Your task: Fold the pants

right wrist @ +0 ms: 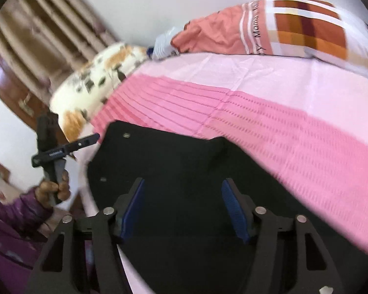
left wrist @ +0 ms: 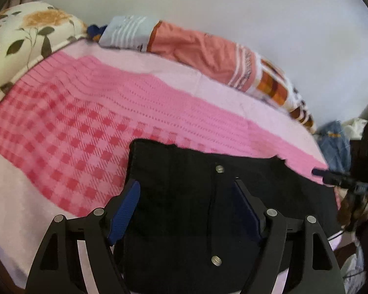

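1. Left gripper: blue ribbed pads standing apart, nothing pinched between them; black fabric only behind and beneath the gap.
2. Right gripper: likewise spread, blue pads clear of cloth, no grip.
3. Directly ahead of and under both sets of jaws: black pants, a dark folded slab with silver snap buttons, lying flat on the bed.
4. Long axis hard to call; in the left view, wider side to side than deep, with a straight far edge and a squared left corner.
5. Both hands about equally near; left poised over the buttoned middle, right over the plain black stretch toward the other end.
6. Seen from the right wrist: the other handheld tool beyond the pants' left edge, gripped by a hand in a purple sleeve.
7. Open room: pink checked and striped bedsheet bare beyond the far edge, plenty for another fold.
8. Limits: floral pillow at the far left, orange and checked rolled bedding along the wall, clutter past the bed's right end.
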### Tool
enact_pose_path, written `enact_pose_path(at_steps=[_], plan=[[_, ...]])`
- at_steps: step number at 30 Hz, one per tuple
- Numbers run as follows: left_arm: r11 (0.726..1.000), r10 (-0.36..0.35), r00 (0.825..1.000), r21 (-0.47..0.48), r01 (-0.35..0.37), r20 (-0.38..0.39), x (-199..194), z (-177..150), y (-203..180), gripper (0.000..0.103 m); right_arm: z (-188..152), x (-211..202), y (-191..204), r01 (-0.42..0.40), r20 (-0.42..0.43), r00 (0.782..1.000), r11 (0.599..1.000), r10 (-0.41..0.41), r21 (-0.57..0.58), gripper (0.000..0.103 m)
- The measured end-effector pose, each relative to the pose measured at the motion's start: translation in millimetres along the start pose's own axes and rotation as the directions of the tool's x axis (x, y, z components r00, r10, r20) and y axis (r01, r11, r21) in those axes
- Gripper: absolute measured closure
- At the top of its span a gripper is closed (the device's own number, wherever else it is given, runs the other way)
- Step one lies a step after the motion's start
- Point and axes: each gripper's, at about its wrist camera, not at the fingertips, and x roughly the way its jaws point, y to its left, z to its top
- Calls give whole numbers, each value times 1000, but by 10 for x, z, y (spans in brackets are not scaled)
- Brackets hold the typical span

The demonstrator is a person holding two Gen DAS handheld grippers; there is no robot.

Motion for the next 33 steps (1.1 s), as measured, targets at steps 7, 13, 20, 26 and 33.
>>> enact_pose_path(at_steps=[7, 13, 20, 26, 33], plan=[[994, 25, 999, -109, -28, -33, 344, -92, 313, 23, 222, 356, -267, 1, -78, 997, 994, -10, -108, 47], [994, 51, 999, -101, -50, 6, 353, -114, 311, 17, 280, 729, -326, -43, -180, 984, 987, 14, -157, 64], [994, 51, 998, -96, -47, 43, 344, -171, 348, 13, 331, 862, -277, -100, -210, 976, 975, 58, -197, 82], [994, 57, 997, -94, -51, 58, 338, -191, 350, 12, 362, 883, -241, -80, -170, 984, 973, 43, -218, 89], [994, 59, 994, -100, -50, 91, 309, -239, 359, 11, 423, 842, -286, 23, -72, 997, 988, -35, -156, 98]])
